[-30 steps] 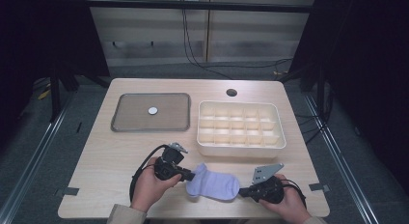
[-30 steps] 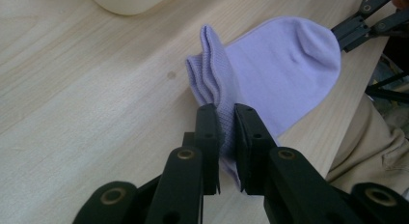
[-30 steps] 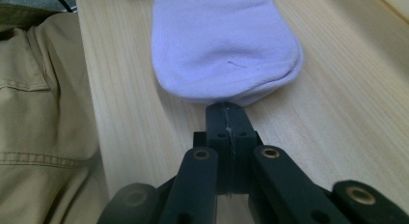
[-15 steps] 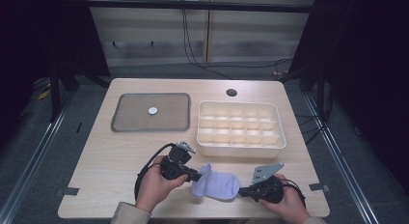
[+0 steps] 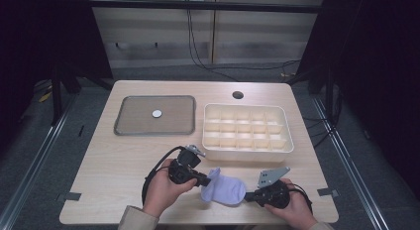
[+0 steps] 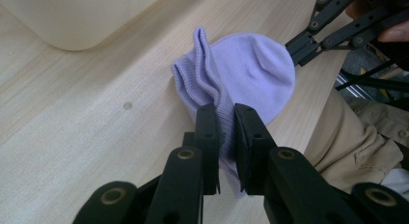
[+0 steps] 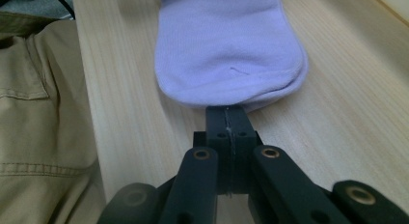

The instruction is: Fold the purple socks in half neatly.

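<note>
A lilac sock (image 5: 225, 190) lies near the table's front edge between my two grippers. My left gripper (image 5: 207, 182) is shut on the sock's ribbed cuff, which stands bunched and lifted off the wood. In the left gripper view the jaws (image 6: 225, 110) pinch the cuff folds of the sock (image 6: 251, 64), and my right gripper (image 6: 295, 49) meets its far rounded end. My right gripper (image 5: 247, 196) is shut on the toe edge; in the right gripper view its jaws (image 7: 226, 110) are pressed together under the toe of the sock (image 7: 226, 40).
A white compartment box (image 5: 247, 149) stands just behind the sock. A grey tray (image 5: 129, 116) with a small white disc (image 5: 157, 113) sits at the back left. A round hole (image 5: 237, 95) is in the tabletop behind the box. The table's front edge is close to both hands.
My left gripper has shifted a little to the right with the cuff, so the sock is bunched shorter. The right gripper has stayed put.
</note>
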Tool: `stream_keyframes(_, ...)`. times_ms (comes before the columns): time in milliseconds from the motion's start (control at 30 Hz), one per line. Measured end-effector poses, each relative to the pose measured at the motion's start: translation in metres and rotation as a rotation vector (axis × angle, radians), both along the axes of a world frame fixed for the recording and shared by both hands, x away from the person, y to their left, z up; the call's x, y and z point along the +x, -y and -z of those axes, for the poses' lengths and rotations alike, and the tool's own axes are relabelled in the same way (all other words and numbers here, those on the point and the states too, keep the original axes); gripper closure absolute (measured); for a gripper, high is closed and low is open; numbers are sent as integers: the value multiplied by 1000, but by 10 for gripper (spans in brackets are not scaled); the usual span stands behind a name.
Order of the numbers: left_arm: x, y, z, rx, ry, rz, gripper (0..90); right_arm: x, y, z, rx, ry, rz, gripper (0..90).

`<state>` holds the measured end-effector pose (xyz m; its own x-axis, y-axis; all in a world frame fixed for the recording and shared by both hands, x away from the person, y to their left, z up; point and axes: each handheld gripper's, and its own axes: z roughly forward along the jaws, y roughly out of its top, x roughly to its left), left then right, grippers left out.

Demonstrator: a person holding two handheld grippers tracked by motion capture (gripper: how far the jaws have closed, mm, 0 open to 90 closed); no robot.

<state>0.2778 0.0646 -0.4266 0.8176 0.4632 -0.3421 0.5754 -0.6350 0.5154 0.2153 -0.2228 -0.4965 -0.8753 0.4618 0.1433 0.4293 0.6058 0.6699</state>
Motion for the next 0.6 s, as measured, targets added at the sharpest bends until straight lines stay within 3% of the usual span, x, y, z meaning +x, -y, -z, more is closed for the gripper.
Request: stream_keyframes(600,0,13,-6,-8,-16,22,809,1,-4,1,11,0,5,900)
